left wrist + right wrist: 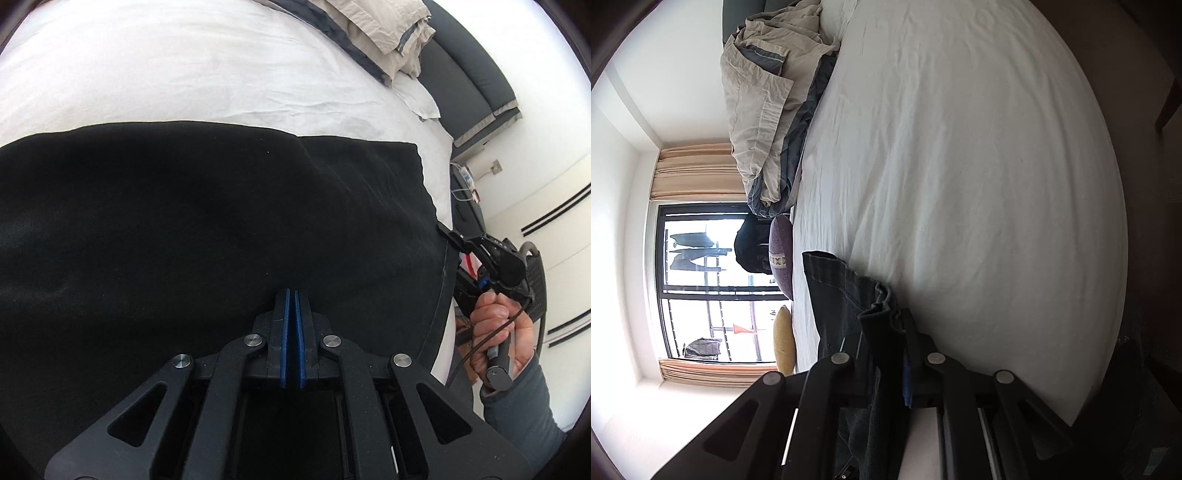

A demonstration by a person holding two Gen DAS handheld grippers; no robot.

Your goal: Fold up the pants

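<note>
Black pants point(192, 229) lie spread across the white bed point(166, 74) in the left wrist view. My left gripper point(292, 291) is shut, its blue pads pinching the near edge of the pants. My right gripper point(445, 230) shows at the right edge of the pants, held by a hand, its tips shut on the fabric corner. In the right wrist view the right gripper point(897, 317) is shut on a bunched dark fold of the pants point(846, 291), lifted off the bed sheet point(960, 166).
A crumpled beige and grey duvet point(761, 103) lies at the head of the bed, also in the left wrist view point(384, 26). A dark headboard point(469, 81) is behind it. Purple point(781, 251) and yellow point(783, 339) cushions sit by the window point(701, 288).
</note>
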